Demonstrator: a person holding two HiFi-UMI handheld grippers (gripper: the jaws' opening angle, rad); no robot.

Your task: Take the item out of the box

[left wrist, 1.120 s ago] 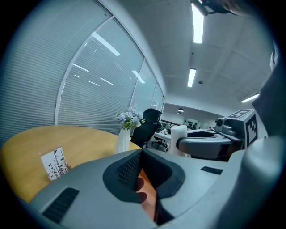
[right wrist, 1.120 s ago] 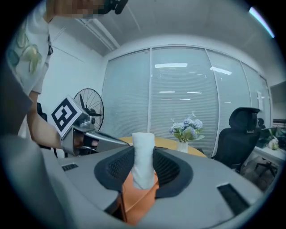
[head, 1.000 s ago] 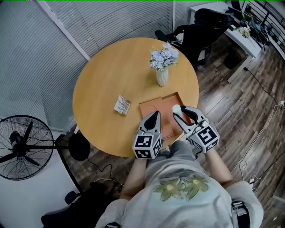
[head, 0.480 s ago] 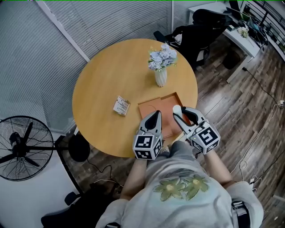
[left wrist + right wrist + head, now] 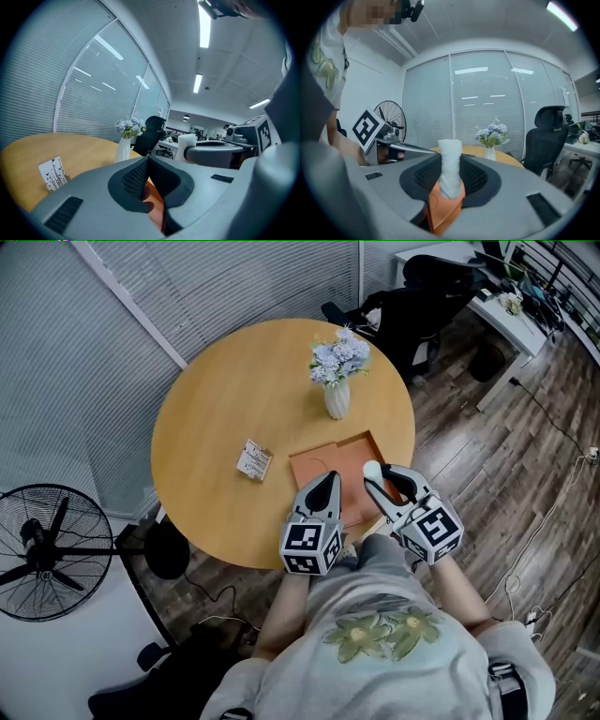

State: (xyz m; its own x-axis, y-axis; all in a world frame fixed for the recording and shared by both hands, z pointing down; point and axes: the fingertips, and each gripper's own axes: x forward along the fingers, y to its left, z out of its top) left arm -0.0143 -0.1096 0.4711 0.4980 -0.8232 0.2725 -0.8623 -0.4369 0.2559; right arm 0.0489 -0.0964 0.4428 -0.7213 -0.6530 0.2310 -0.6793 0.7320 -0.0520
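Observation:
A flat orange box (image 5: 323,465) lies open on the round wooden table (image 5: 216,399), near its front edge. My right gripper (image 5: 379,473) is shut on a white roll (image 5: 372,467), held upright just over the box's right part. In the right gripper view the white roll (image 5: 450,164) stands between the dark pads, with the orange box (image 5: 443,206) below it. My left gripper (image 5: 326,478) is shut with nothing in it, its tip over the box's near left part. In the left gripper view its tips (image 5: 147,161) meet above the orange box (image 5: 152,206).
A white vase of pale blue flowers (image 5: 336,390) stands just behind the box. A small printed card (image 5: 254,461) lies left of it. A floor fan (image 5: 42,549) stands at the lower left, and a black office chair (image 5: 412,306) and a desk behind the table.
The head view has drifted slightly. Both grippers and the white roll hold their places over the box.

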